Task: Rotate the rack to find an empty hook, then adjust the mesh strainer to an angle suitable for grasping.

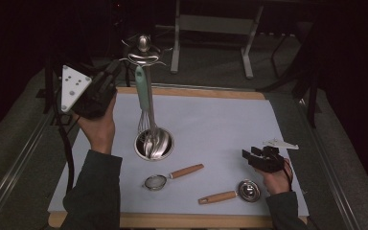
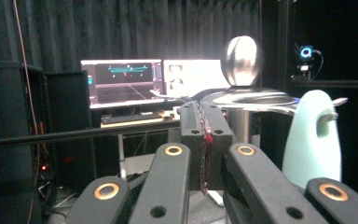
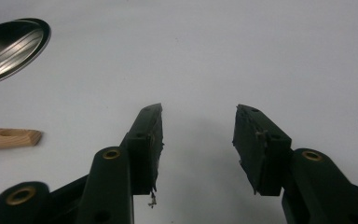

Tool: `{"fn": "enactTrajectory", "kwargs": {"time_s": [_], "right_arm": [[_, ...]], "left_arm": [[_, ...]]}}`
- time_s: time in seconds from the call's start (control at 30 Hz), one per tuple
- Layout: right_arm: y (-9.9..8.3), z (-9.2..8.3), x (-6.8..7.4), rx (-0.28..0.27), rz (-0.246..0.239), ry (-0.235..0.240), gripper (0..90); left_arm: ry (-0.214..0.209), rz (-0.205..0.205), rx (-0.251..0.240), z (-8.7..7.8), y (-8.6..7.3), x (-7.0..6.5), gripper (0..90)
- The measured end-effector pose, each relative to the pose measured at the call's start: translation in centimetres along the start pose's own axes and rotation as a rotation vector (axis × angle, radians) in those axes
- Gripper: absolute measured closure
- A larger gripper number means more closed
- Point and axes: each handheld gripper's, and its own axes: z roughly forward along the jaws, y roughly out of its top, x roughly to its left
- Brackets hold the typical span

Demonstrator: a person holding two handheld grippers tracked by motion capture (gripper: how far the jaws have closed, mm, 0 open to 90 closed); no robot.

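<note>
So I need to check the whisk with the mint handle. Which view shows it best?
The high view: the whisk shows whole, standing with its wires in the steel cup and its handle leaning on the rack. The left gripper view gives just the handle's mint tip, close up. The right gripper view looks at the table mat.

High view: fixed above, looking forward and down on the counter [image 1: 211,120]. Left gripper view faces level, close behind the utensil stand [image 2: 242,60]. Right gripper view low over the counter; both share the stand.
</note>
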Motion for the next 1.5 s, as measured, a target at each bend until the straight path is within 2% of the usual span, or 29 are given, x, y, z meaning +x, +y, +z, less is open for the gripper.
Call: {"fn": "enactTrajectory", "kwargs": {"time_s": [0.23, 0.53, 0.9, 1.27, 1.5], "right_arm": [[0.0, 0.0, 0.0, -0.001, 0.0, 0.0, 52.3], [0.0, 0.0, 0.0, -0.001, -0.001, 0.0, 52.3], [0.0, 0.0, -0.1, 0.001, -0.002, -0.001, 52.3], [-0.1, 0.2, 0.0, 0.013, -0.006, -0.002, 52.2], [-0.1, 0.1, 0.0, 0.011, -0.008, 0.0, 52.2]], "left_arm": [[0.016, 0.014, 0.036, 0.9, 0.3, 0.7, 89.7], [0.026, 0.011, 0.065, 2.1, 0.5, 1.1, 89.6], [0.02, 0.024, 0.079, 1.3, 0.4, 1.5, 89.3], [0.015, 0.012, 0.121, 0.3, -0.9, 2.7, 89.0], [0.004, 0.018, 0.138, -0.4, -1.7, 2.7, 87.1]]}}
